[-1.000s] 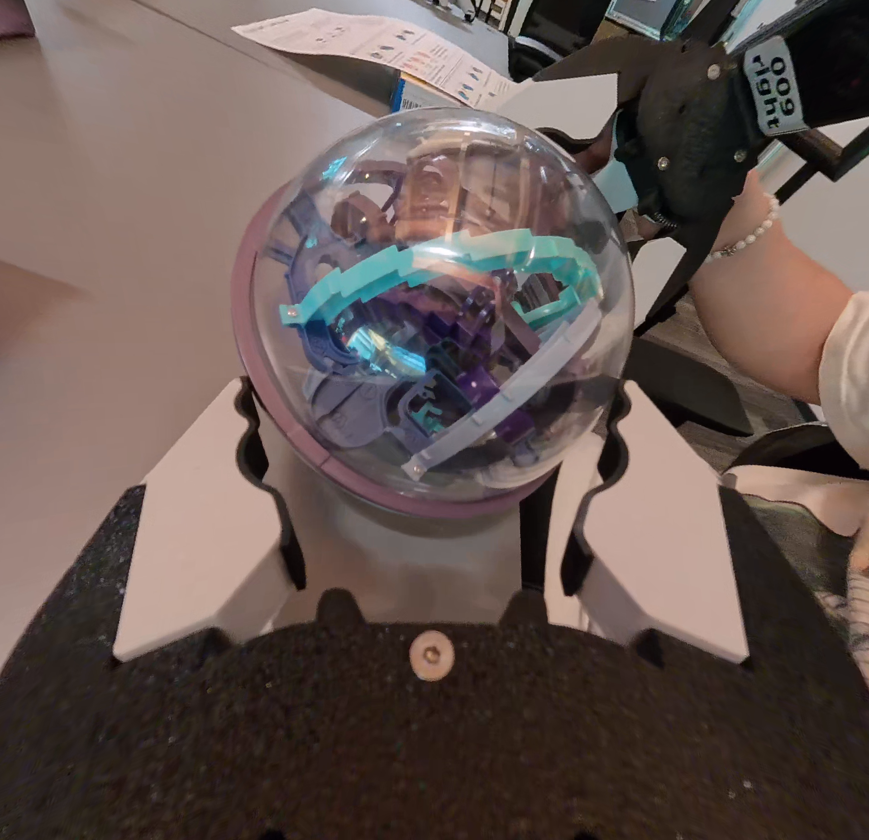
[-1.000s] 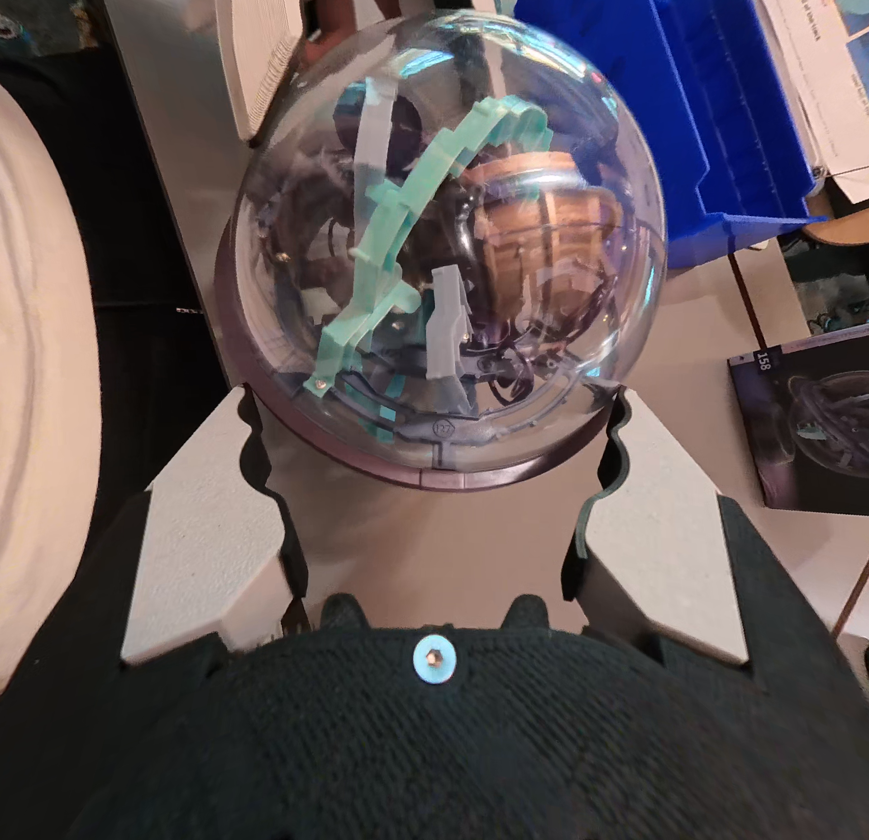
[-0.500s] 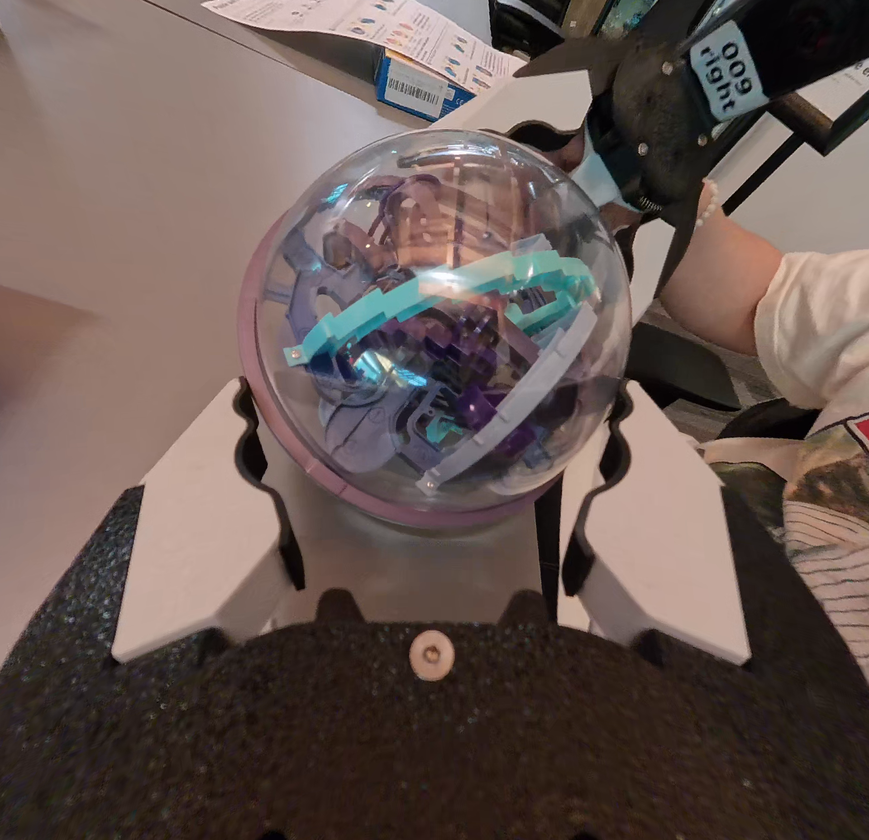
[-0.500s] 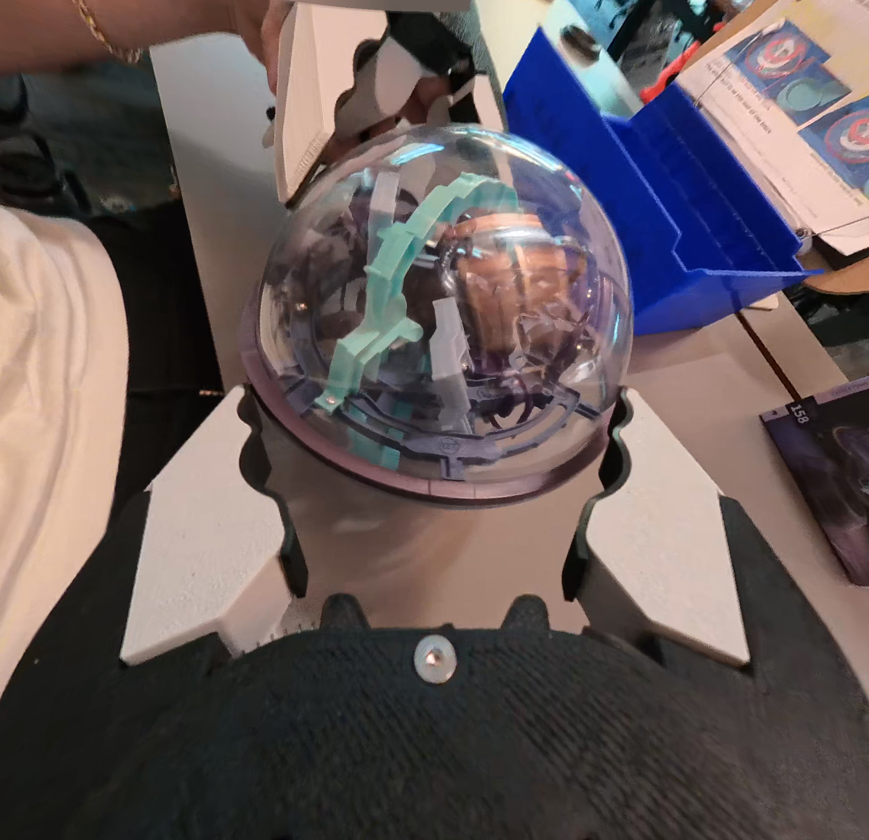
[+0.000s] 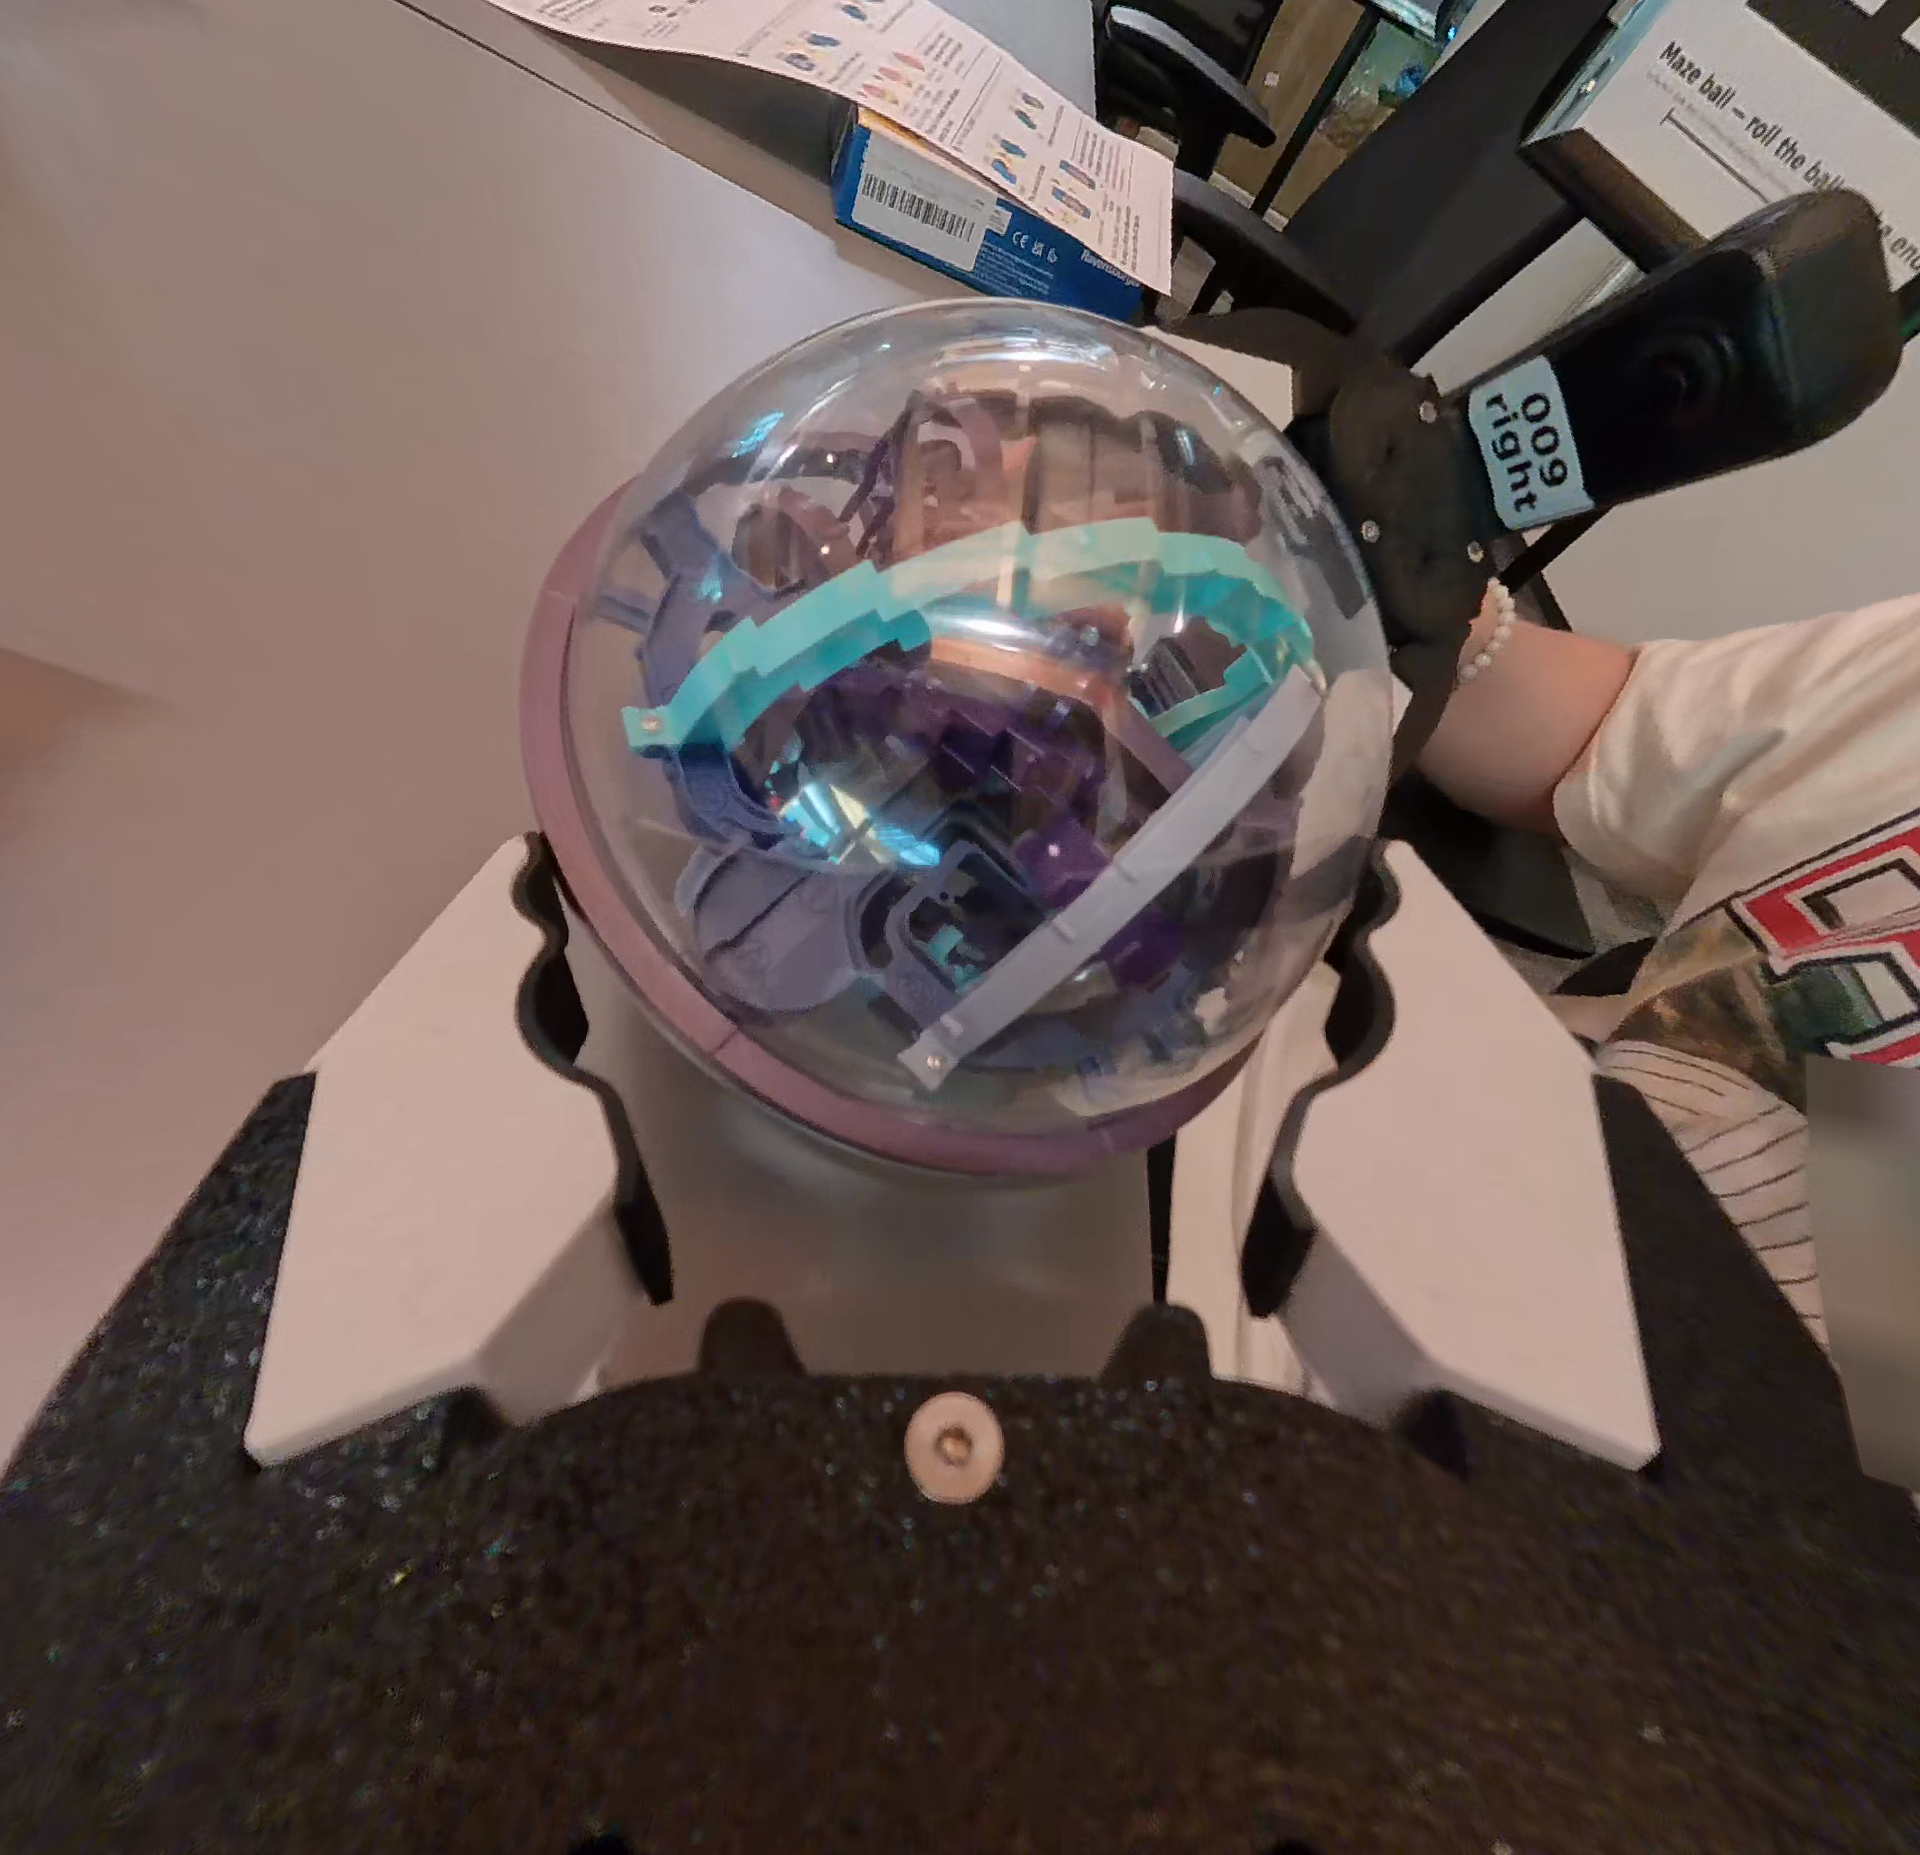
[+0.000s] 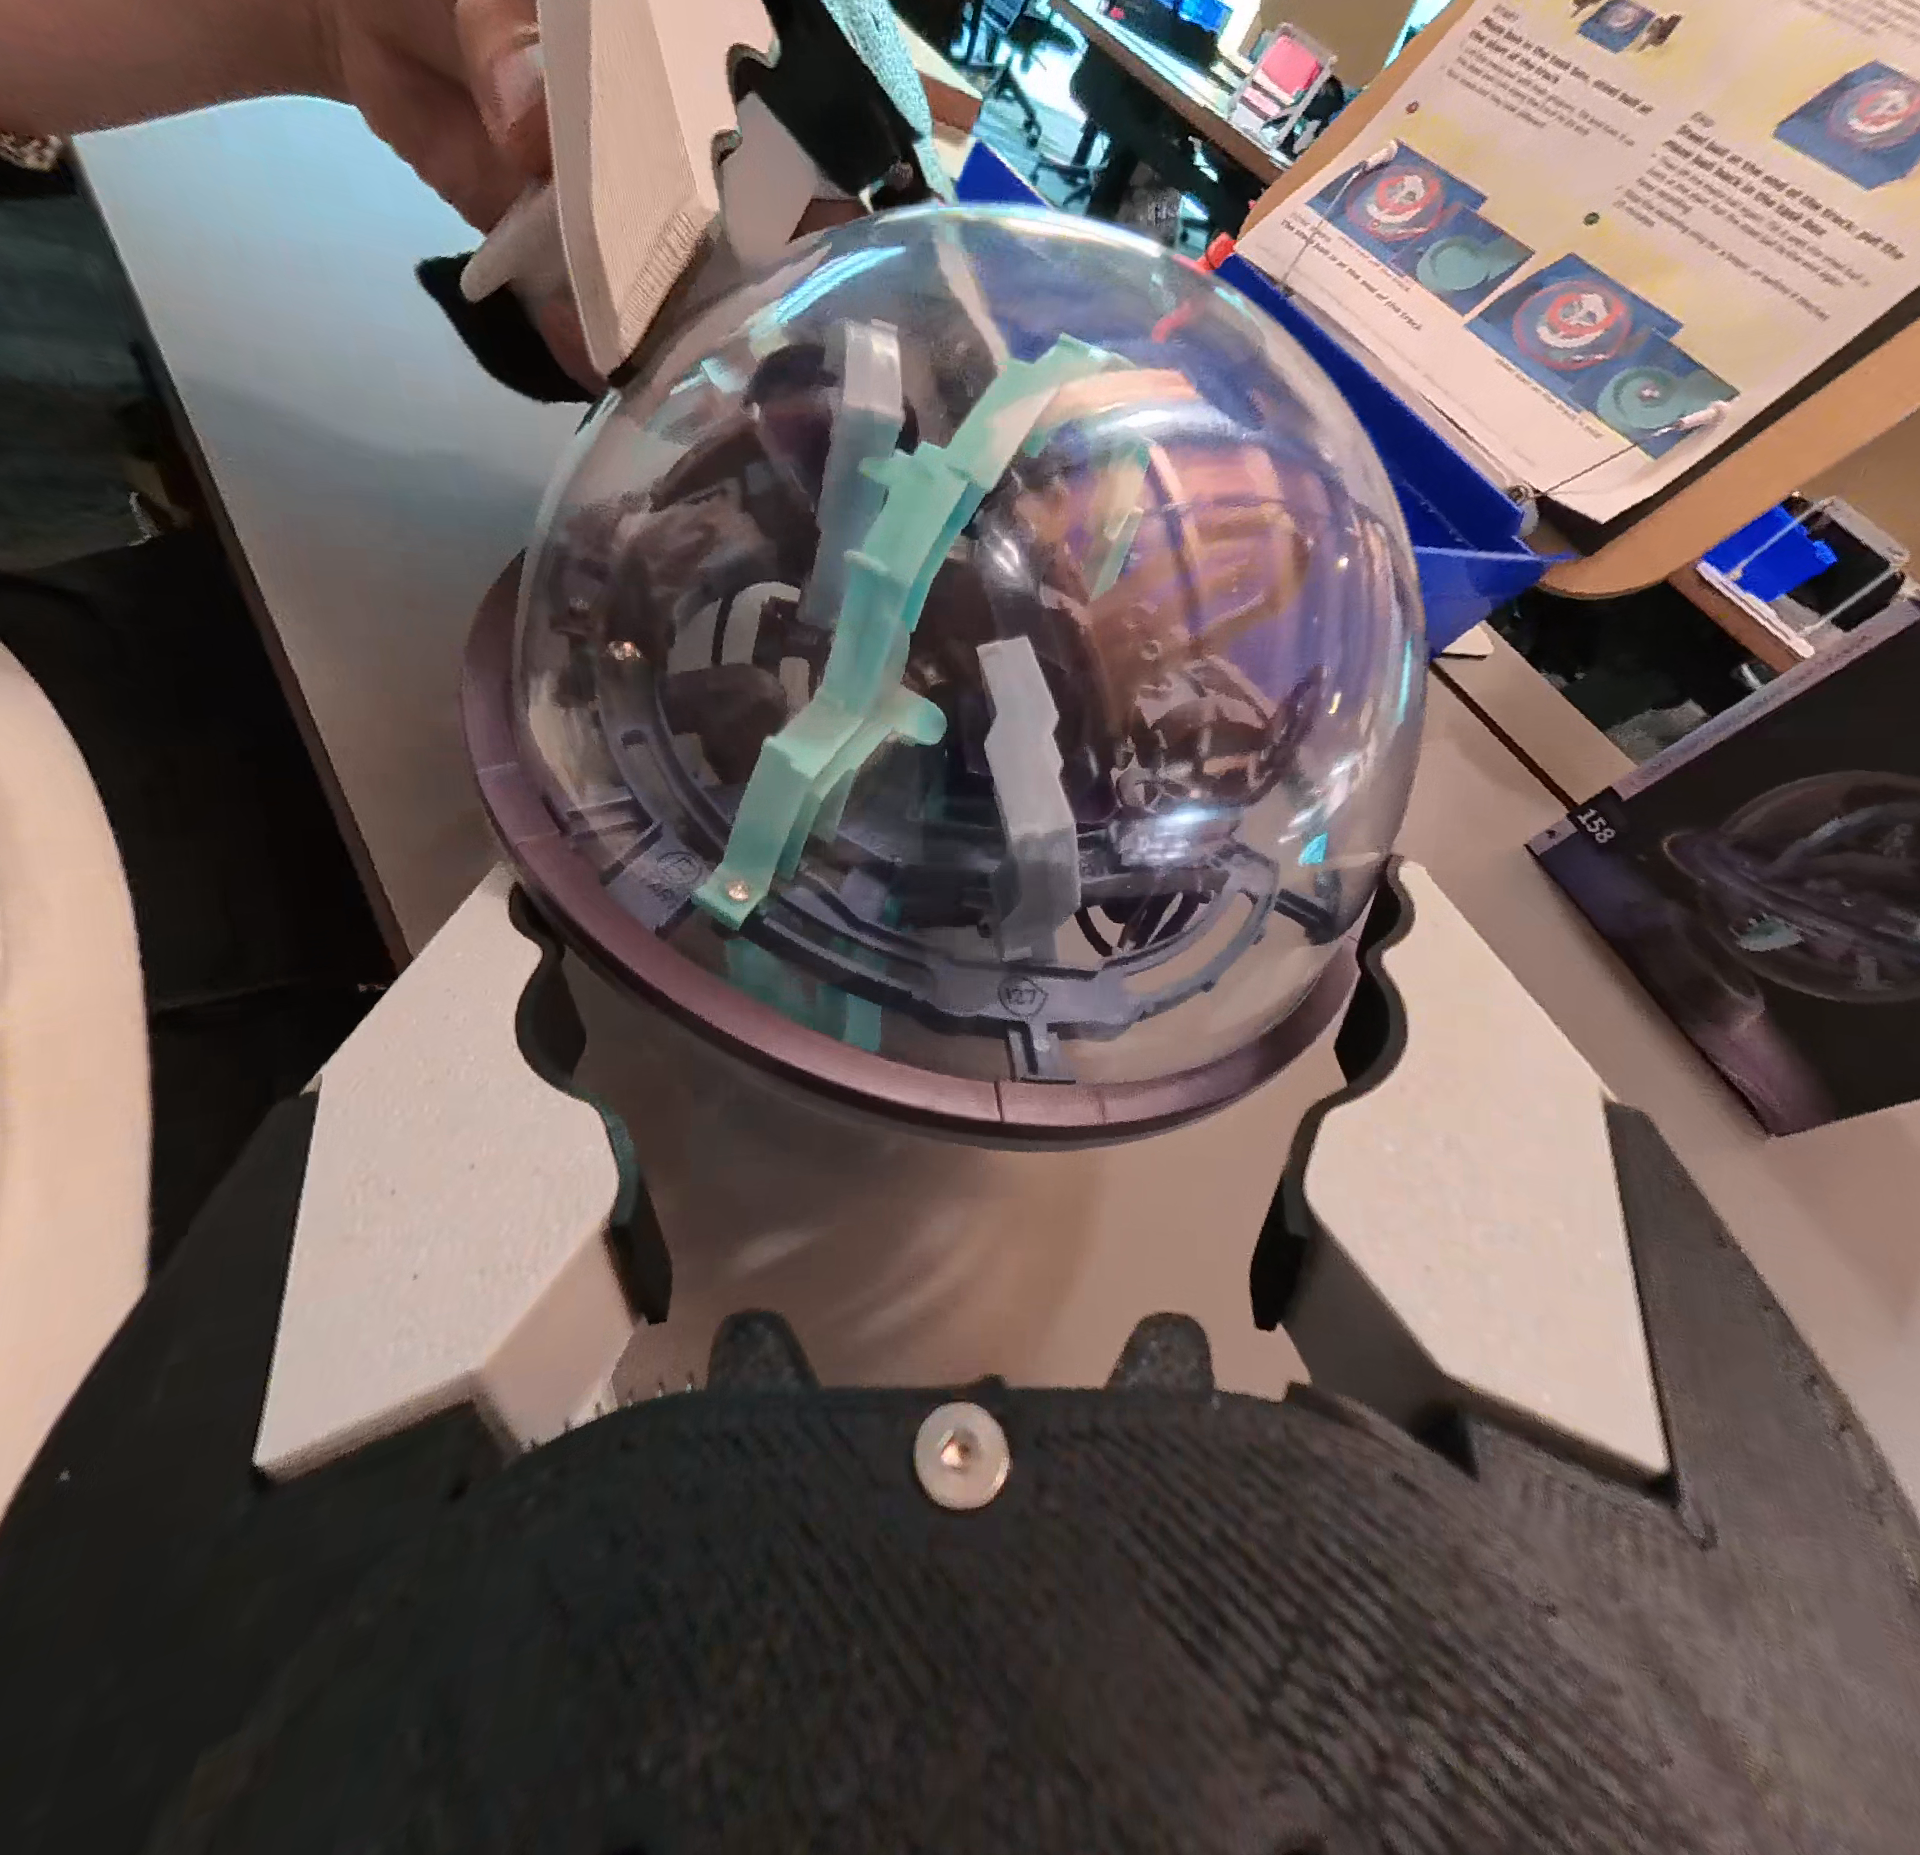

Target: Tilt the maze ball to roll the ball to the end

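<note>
A: left wrist view?
B: left hand-held gripper spread wide, both fingers pinching the maze ball at its purple rim, above the surface. Right hand-held gripper touches the far side

A: right wrist view?
B: right hand-held gripper same wide clamp on the maze ball, rim tilted

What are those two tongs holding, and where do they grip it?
Both hold the clear maze ball. The left tongs and right tongs each clasp it from opposite sides, fingers pressed against its sides near the purple rim.
</note>
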`<move>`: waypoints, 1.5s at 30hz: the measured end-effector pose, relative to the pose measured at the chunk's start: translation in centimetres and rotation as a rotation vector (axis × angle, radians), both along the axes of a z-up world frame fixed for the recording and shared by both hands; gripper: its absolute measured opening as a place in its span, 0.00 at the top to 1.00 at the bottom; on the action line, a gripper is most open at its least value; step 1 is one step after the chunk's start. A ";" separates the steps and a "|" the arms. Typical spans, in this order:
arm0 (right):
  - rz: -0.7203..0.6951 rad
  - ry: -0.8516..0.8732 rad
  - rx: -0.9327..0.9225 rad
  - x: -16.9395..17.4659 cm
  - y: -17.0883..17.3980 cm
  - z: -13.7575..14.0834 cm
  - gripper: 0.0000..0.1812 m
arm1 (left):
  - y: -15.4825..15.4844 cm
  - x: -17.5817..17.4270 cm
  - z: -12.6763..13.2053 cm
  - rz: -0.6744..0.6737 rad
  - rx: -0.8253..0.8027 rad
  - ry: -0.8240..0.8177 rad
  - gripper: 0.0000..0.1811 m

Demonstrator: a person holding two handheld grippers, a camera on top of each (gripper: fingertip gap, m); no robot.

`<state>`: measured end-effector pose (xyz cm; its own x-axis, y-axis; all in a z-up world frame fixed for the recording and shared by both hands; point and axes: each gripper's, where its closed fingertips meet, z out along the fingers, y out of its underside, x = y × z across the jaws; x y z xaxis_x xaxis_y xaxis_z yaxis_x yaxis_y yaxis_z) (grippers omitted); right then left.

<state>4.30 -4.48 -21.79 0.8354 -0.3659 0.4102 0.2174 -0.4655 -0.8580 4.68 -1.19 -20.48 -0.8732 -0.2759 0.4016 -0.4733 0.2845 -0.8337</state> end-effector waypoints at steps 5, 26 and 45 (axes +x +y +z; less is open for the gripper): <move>-0.046 0.016 0.066 0.0 -0.7 -0.5 0.19 | -0.8 -0.2 0.1 0.068 -0.034 0.021 0.22; -0.198 0.092 -0.063 -0.6 -3.1 -3.1 0.23 | -2.2 0.4 0.9 -0.003 0.079 -0.026 0.24; -0.246 0.096 -0.114 0.0 -3.6 -3.3 0.27 | -2.3 0.8 0.9 -0.030 0.099 0.014 0.24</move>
<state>4.30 -8.07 -25.06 0.7642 -0.5187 0.3834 0.0059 -0.5887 -0.8083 5.45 -3.51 -19.60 -0.8764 -0.2883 0.3856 -0.4744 0.3796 -0.7943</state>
